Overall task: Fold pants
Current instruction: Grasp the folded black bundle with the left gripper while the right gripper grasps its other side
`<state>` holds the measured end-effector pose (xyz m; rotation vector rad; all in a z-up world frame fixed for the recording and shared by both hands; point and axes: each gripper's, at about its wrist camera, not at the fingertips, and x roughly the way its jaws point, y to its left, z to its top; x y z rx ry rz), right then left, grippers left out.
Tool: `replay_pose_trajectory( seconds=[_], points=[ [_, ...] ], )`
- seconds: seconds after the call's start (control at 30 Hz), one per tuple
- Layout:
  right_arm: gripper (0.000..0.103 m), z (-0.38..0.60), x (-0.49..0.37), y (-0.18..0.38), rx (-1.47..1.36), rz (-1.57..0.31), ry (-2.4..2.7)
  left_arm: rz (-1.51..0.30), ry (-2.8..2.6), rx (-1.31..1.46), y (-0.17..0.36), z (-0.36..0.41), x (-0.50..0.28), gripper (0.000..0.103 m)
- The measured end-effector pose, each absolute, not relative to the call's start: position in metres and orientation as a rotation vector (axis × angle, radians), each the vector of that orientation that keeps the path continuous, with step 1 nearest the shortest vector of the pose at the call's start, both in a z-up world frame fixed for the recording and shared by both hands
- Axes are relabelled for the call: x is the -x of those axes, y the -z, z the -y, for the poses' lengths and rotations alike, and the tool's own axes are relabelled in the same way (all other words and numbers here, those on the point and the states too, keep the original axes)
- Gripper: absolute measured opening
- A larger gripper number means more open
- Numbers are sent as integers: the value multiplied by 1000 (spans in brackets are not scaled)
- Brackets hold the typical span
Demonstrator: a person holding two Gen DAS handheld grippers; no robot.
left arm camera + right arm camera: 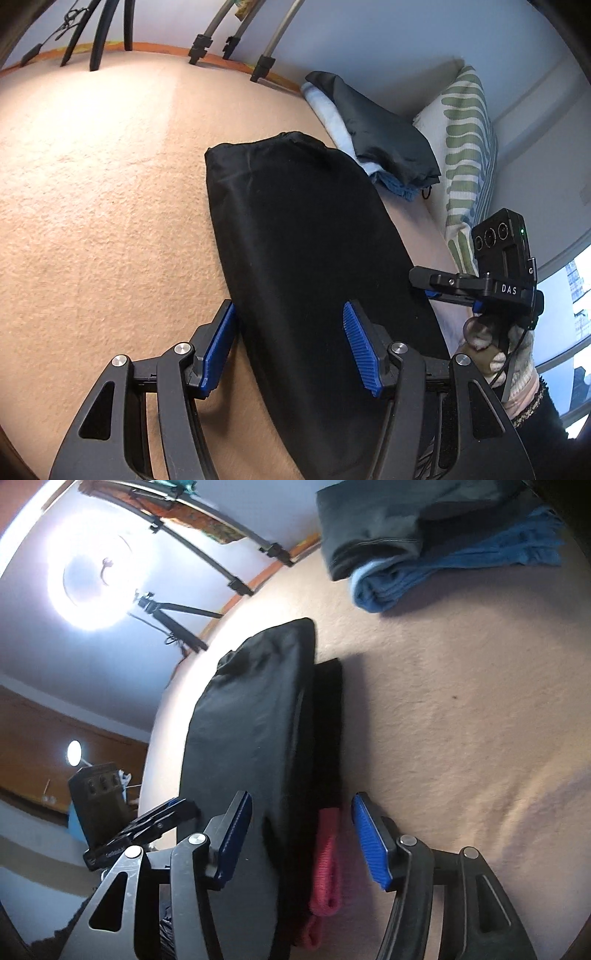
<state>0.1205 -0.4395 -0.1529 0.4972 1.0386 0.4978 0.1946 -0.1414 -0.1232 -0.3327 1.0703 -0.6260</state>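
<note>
Lengthwise, the folded black pants (pixel 306 236) stretch away across the carpet (pixel 92 184).

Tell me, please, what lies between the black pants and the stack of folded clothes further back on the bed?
Only bare beige bedspread: the right wrist view shows an open strip between the black pants and the stack of folded clothes, with nothing lying on it.

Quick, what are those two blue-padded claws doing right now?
Left gripper: open over the black pants, gripping nothing.
Right gripper: open, nothing gripped.
</note>
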Motion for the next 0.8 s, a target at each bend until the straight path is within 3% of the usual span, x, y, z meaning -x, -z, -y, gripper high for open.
replay_pose_trajectory(
  seconds=[0.2, 0.23, 0.37, 0.47, 0.5, 0.57, 0.67, 0.8],
  points=[
    [33, 440, -115, 161, -572, -1008, -437, -1041, 630, 353, 125, 147, -198, 55],
    [28, 441, -115, 160, -581, -1009, -431, -1044, 624, 364, 125, 147, -199, 47],
    [14, 444, -110, 153, -577, -984, -418, -1052, 603, 418, 127, 146, -202, 36],
    [15, 443, -105, 146, -525, -974, -426, -1042, 603, 396, 126, 147, -201, 34],
    [19, 441, -106, 146, -506, -981, -419, -1040, 600, 388, 126, 147, -200, 33],
    [42, 436, -108, 151, -459, -1019, -396, -1040, 601, 385, 127, 146, -201, 32],
    [43, 433, -110, 152, -447, -1010, -409, -1039, 604, 389, 128, 146, -201, 31],
    [29, 436, -112, 160, -563, -999, -392, -1034, 595, 393, 128, 145, -202, 27]
  ],
)
